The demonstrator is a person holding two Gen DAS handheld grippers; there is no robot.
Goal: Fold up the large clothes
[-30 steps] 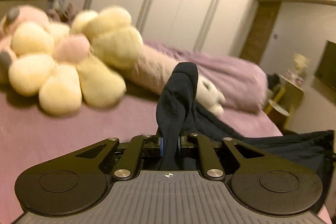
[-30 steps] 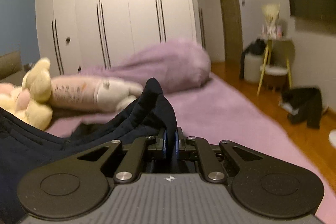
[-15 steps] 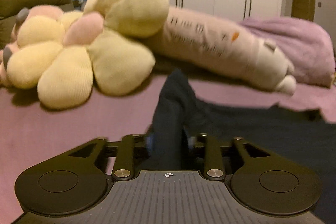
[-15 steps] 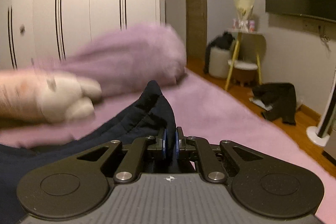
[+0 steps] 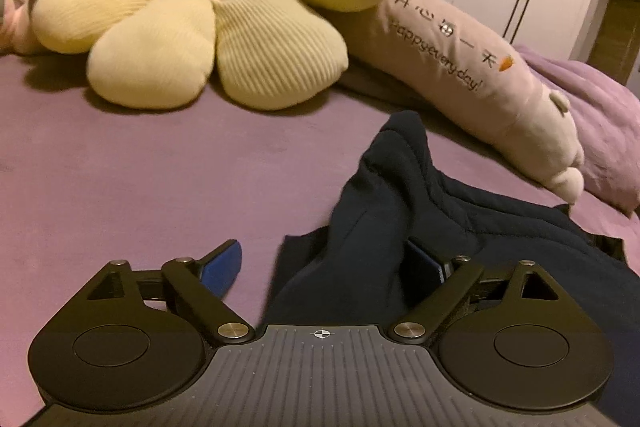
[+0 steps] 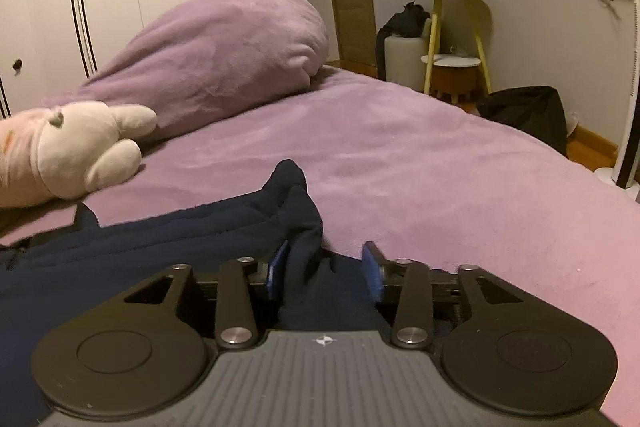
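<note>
The left tongs [image 5: 326, 263] are spread wide, a ridge of the dark garment [image 5: 384, 195] lying loose between the pads and leaning on the right one. Ahead and to the left sit a flower cushion [image 5: 188, 27] and a long pillow [image 5: 460, 67]. The right tongs [image 6: 326, 269] are likewise parted, cloth bunched against the left pad. The garment is spread on the bed [image 6: 420, 155] between both tools. Fabric could be snagged by a pad on withdrawal, and the fold dragged askew.
</note>
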